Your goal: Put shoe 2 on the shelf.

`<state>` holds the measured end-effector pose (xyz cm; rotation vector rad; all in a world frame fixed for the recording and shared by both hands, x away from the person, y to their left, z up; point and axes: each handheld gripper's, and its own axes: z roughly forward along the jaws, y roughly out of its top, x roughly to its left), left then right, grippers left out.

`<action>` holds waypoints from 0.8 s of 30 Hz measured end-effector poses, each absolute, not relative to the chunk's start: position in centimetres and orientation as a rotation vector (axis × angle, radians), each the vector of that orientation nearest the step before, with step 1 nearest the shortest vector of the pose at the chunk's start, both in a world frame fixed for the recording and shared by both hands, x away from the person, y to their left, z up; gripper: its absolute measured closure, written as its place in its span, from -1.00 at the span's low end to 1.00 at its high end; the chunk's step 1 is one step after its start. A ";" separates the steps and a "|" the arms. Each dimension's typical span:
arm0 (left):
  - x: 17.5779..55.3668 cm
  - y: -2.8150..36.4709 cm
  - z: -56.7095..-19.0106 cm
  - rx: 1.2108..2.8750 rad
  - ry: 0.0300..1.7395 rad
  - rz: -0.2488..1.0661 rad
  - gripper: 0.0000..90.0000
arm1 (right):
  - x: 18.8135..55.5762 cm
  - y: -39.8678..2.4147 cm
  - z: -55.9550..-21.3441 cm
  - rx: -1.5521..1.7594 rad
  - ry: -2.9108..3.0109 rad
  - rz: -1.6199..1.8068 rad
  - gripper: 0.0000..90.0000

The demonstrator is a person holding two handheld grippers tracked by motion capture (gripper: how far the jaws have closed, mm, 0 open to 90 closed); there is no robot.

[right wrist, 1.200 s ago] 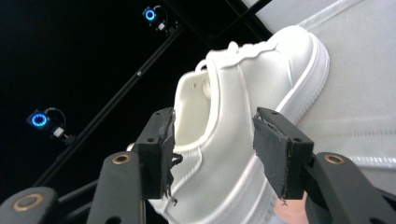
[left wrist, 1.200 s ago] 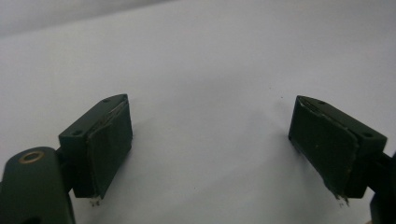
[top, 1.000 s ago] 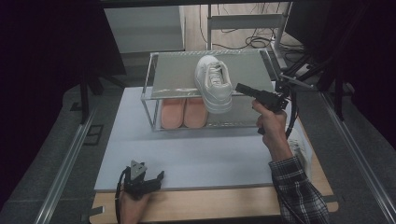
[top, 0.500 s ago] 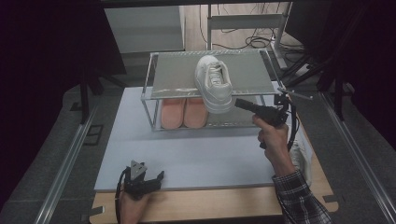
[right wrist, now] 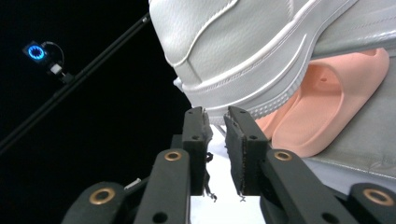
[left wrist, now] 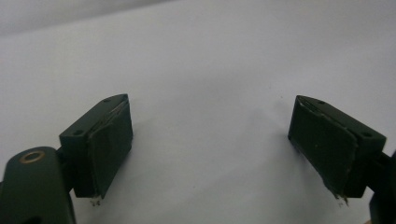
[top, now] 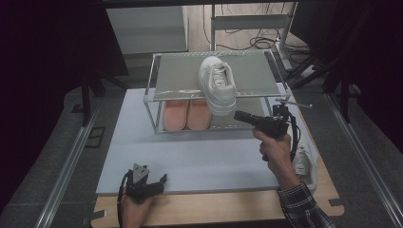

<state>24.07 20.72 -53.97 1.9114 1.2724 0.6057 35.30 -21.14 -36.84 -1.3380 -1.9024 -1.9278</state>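
The left hand-held gripper [top: 151,183] rests on the pale grey surface [top: 209,156], jaws wide apart. Farther off, the right hand-held gripper [right wrist: 215,122], jaws closing to a narrow empty gap, sits just below the white leather sneaker [top: 217,83] overhanging the metal-framed shoe rack [top: 180,76].

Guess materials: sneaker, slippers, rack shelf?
Sneaker: looks like white leather or faux leather, a fine grain with stitched seams, above a ribbed rubbery sole.
Slippers: likely moulded foam or soft rubber, matte peach, one seamless piece with rounded edges.
Rack shelf: apparently a grey sheet in a shiny metal tube frame; sheet material unclear.
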 end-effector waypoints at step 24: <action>24.1 20.7 -54.0 1.912 1.272 0.606 -0.69 | 36.0 -19.0 -37.9 -1.365 -1.976 -1.899 0.99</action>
